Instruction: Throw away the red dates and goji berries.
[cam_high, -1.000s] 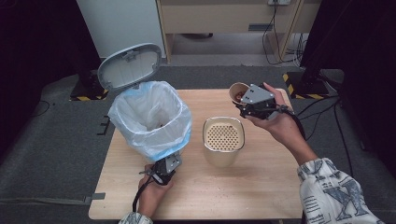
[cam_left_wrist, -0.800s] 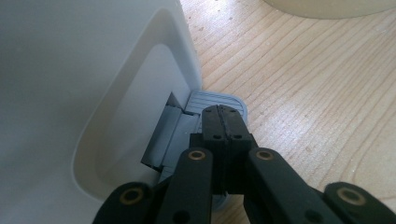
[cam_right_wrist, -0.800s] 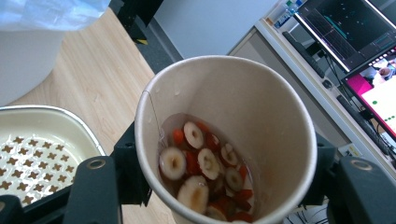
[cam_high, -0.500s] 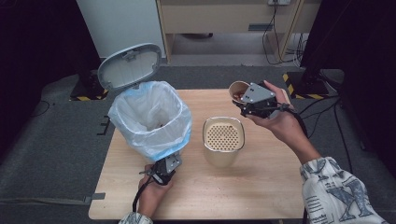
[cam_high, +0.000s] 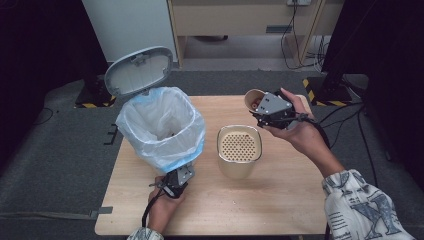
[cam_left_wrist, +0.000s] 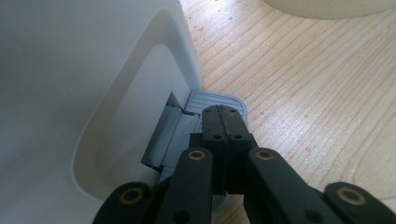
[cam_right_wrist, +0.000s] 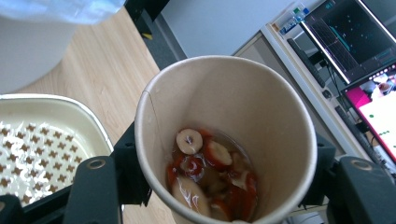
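Two tools work: the right tool (cam_high: 260, 106) pinches a paper cup (cam_right_wrist: 224, 135) of fruit, the left tool (cam_left_wrist: 223, 122), pressed together, pushes the bin pedal (cam_left_wrist: 219, 99).

Table (cam_high: 280, 210): light wood, on a grey floor.
Cabinet (cam_high: 240, 20): pale wood, behind the table, cables hanging beside it.
Monitors (cam_right_wrist: 359, 51): two lit screens, on a desk.

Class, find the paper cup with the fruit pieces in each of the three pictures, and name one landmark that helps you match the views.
High view: the paper cup is upper right of centre, tilted, in the right tool.
Left gripper view: not in it.
Right gripper view: the cup sits in the centre, between the tool's black arms.
Shared landmark: the cream perforated container, beside the cup in both views.
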